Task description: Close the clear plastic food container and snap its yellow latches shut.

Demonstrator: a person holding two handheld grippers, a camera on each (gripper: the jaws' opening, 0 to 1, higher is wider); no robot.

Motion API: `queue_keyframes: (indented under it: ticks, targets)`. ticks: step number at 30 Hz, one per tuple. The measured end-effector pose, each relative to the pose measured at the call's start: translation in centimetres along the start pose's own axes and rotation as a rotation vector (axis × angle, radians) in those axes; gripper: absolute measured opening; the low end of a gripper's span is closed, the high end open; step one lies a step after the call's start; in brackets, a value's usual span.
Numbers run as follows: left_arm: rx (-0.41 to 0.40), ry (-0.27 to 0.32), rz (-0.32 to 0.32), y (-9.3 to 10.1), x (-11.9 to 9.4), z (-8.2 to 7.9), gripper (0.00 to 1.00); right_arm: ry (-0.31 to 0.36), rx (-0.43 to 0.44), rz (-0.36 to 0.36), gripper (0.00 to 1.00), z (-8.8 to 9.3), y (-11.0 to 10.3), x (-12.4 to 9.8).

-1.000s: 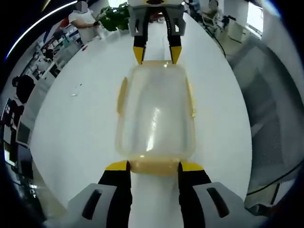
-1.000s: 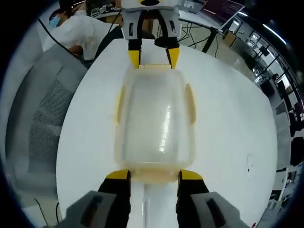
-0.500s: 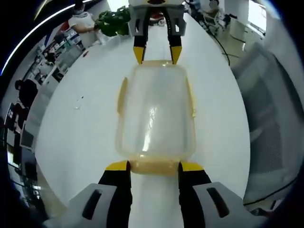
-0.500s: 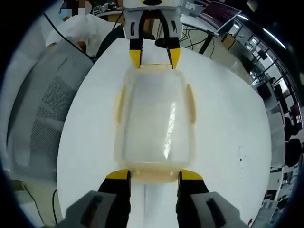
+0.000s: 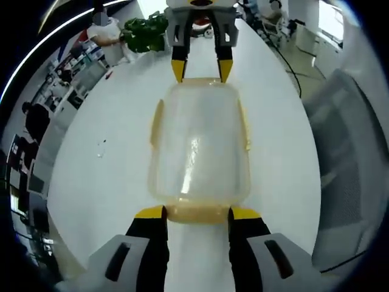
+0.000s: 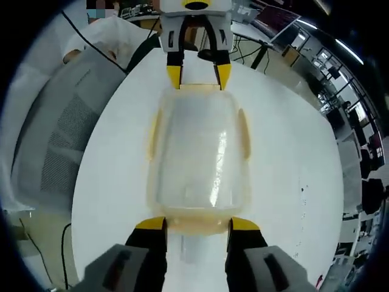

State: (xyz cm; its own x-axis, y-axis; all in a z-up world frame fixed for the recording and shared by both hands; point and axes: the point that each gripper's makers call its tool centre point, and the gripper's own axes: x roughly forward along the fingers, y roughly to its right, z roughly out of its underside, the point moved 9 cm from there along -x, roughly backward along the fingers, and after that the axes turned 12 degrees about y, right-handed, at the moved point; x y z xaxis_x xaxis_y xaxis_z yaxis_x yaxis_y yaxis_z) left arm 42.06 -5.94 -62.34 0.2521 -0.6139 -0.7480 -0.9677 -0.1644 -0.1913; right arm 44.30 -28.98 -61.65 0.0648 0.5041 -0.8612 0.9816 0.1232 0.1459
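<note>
A clear plastic container point(image 5: 199, 146) with its lid on lies lengthwise over the white table point(image 5: 103, 182). Yellow latches point(image 5: 157, 125) lie flat along its long sides. My left gripper point(image 5: 197, 213) holds the near yellow end latch point(image 5: 197, 215) between its jaws. At the far end my right gripper point(image 5: 200, 68) grips the opposite latch. The right gripper view mirrors this: the container point(image 6: 197, 152), my right gripper point(image 6: 197, 222) at its near end, my left gripper point(image 6: 199, 74) at the far one.
A grey mesh chair point(image 5: 352, 158) point(image 6: 55, 140) stands by the table's edge. A green plant point(image 5: 143, 24) sits at the table's far end. A person in white point(image 6: 97, 36) is bent over beyond the chair. Desks and monitors point(image 6: 279, 15) lie behind.
The room behind has swung a little in both views, while the container keeps its place between both pairs of jaws. Nothing was let go or taken.
</note>
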Motion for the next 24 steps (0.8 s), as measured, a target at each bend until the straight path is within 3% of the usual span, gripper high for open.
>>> queue_keyframes:
  ticks: [14, 24]
  targets:
    - [-0.018, 0.021, -0.004, -0.4, 3.2, -4.2, 0.36, 0.005, 0.001, 0.005, 0.35, 4.8, 0.8, -3.0]
    - [-0.013, 0.013, 0.0, -1.0, 5.2, -6.6, 0.36, 0.009, 0.002, 0.0, 0.35, 7.2, 1.3, -4.3]
